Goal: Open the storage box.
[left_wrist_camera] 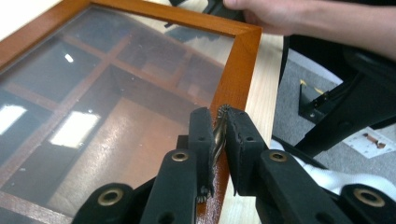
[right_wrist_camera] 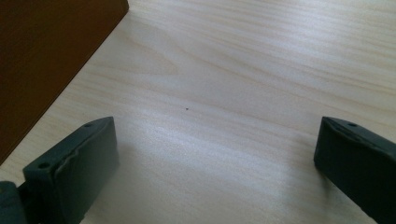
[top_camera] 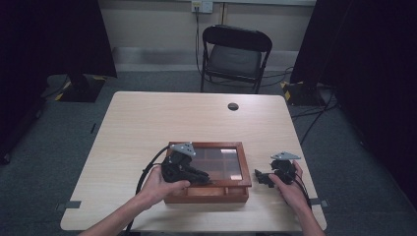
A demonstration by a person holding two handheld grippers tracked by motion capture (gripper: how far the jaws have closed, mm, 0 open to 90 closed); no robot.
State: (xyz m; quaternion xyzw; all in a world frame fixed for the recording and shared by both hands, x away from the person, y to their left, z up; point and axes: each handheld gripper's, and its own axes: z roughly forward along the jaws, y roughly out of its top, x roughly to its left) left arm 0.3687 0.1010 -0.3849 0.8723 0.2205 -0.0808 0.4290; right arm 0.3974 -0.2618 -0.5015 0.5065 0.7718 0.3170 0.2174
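A shallow wooden box (top_camera: 208, 173) with a glass lid sits on the counter (top_camera: 147, 123) toward its 6 o'clock edge, a little to the 3 o'clock side of centre. Through the glass, wooden dividers show that split the inside into compartments.

The left claw (top_camera: 196, 174) lies over the box's lid, held in the person's left hand (top_camera: 160, 186) at the box's 9 o'clock side. In the left gripper view its jaws are pressed nearly together on a small brass latch (left_wrist_camera: 218, 135) that stands up from the wooden frame at the lid's edge; the pads pinch the thin metal piece from both sides.

The right claw (top_camera: 263, 177) rests at the box's 3 o'clock side, just beside it but apart from it, in the person's right hand (top_camera: 290, 187). In the right gripper view its jaws stand wide apart over bare counter, with nothing between them, and the box's dark side wall shows at 10 o'clock.

A black folding chair (top_camera: 235, 56) stands beyond the counter at 12 o'clock.
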